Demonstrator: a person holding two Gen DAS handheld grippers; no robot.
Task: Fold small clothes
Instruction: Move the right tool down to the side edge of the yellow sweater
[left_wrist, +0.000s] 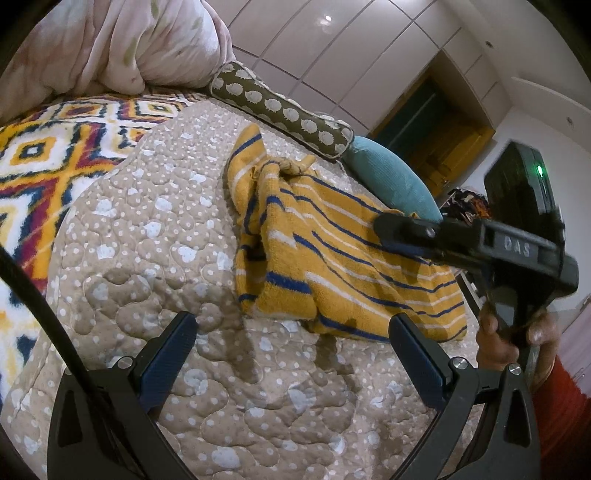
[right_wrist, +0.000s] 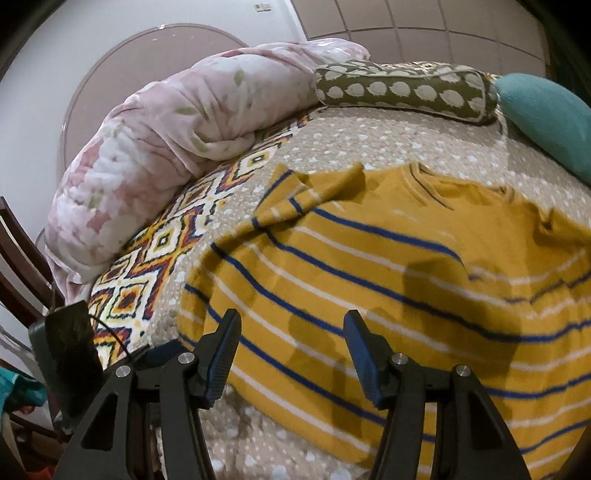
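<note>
Quilt fills both frames; the striped shirt lies rumpled mid-frame, seemingly half spread. Right gripper hovers wide above its hem, left gripper wide beside it. Pinch only one layer, near the corners.

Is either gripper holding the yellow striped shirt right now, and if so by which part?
Nothing is held. The left gripper is open over the quilt, short of the yellow striped shirt. The right gripper is open above the shirt's lower part, with no fabric between its fingers.
</note>
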